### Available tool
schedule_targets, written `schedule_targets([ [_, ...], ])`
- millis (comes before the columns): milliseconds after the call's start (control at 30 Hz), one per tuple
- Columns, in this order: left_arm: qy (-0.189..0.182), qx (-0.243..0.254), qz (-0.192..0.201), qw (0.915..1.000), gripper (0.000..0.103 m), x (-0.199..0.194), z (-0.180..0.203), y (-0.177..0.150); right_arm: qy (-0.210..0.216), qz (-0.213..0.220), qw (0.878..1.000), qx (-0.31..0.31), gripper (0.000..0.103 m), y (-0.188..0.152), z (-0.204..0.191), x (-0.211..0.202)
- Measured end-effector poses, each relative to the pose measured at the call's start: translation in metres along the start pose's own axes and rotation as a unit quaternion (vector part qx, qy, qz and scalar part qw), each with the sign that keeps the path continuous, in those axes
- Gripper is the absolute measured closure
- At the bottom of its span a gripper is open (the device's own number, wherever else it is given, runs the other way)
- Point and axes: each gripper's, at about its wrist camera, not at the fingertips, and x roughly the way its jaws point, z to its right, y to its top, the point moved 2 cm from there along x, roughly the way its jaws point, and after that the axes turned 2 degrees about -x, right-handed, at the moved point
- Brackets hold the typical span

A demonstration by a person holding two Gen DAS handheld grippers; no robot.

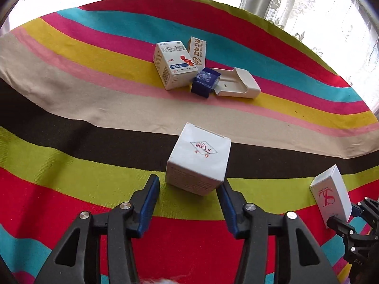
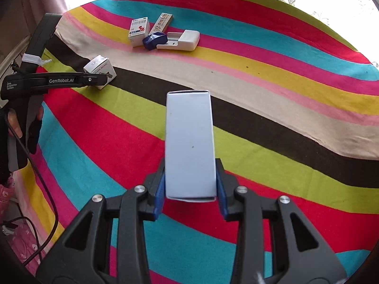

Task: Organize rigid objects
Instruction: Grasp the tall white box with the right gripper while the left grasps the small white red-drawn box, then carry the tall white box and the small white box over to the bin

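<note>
The left gripper hangs low with its jaws spread wide and nothing between its blue pads. The right gripper has its jaws closed on a tall white box, which points toward 12 o'clock, seen at 4 o'clock in the left wrist view.

Blown-out window backlight, fisheye-warped edges

The white cube box stands just ahead of the left gripper, jaws wide apart; beyond it, striped surface lies bare up to the far cluster (medicine box, blue box, white tray).
</note>
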Motion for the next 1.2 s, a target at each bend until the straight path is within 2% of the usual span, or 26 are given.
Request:
schedule_targets([
  [33, 0.008, 0.005, 0.005, 0.9999, 0.049, 0.001, 0.001, -0.004, -0.004, 0.002, 1.0, -0.002, 0.053, -0.004, -0.002, 0.0],
  [100, 0.005, -0.002, 0.008, 1.0, 0.044, 0.003, 0.003, -0.006, -0.014, 0.005, 1.0, 0.001, 0.029, -0.007, -0.003, 0.003],
  [133, -0.003, -0.009, 0.01, 0.9999, 0.042, 0.008, 0.001, 0.009, -0.019, 0.007, 1.0, 0.004, 0.026, -0.007, -0.004, 0.003],
  [200, -0.008, -0.018, 0.018, 0.9996, 0.041, 0.006, -0.003, 0.013, -0.021, 0.016, 1.0, 0.012, 0.025, -0.006, -0.004, 0.004],
  [333, 0.0, 0.003, 0.018, 0.9998, 0.037, 0.016, 0.002, 0.024, -0.013, 0.016, 0.999, 0.026, 0.023, 0.002, -0.005, 0.014],
  [400, -0.011, 0.012, 0.018, 0.9997, 0.038, 0.018, 0.006, 0.025, -0.017, 0.016, 0.999, 0.022, 0.023, 0.007, -0.006, 0.017],
  [433, -0.019, 0.015, 0.019, 0.9995, 0.046, 0.019, 0.009, 0.024, -0.015, 0.017, 1.0, 0.02, 0.023, 0.009, -0.007, 0.018],
  [467, -0.016, 0.021, 0.023, 0.9994, 0.058, 0.017, 0.012, 0.022, -0.013, 0.021, 1.0, 0.015, 0.023, 0.01, -0.008, 0.019],
  [500, -0.017, 0.026, 0.024, 0.9992, 0.058, 0.016, 0.015, 0.019, -0.009, 0.024, 1.0, 0.009, 0.028, 0.01, -0.009, 0.02],
  [533, -0.026, 0.028, 0.024, 0.999, 0.058, 0.012, 0.018, 0.015, -0.002, 0.032, 0.999, 0.005, 0.059, 0.011, -0.011, 0.018],
  [567, -0.031, 0.029, 0.025, 0.9987, 0.058, 0.008, 0.021, 0.01, -0.01, 0.034, 0.999, 0.007, 0.063, 0.012, -0.012, 0.017],
  [767, -0.04, 0.026, 0.039, 0.9981, 0.058, -0.019, 0.03, -0.027, -0.026, 0.036, 0.999, 0.022, 0.064, 0.002, -0.023, 0.013],
  [1200, -0.064, 0.053, 0.029, 0.9961, 0.058, -0.057, 0.051, -0.081, -0.035, 0.03, 0.995, 0.086, 0.064, -0.042, -0.036, -0.026],
])
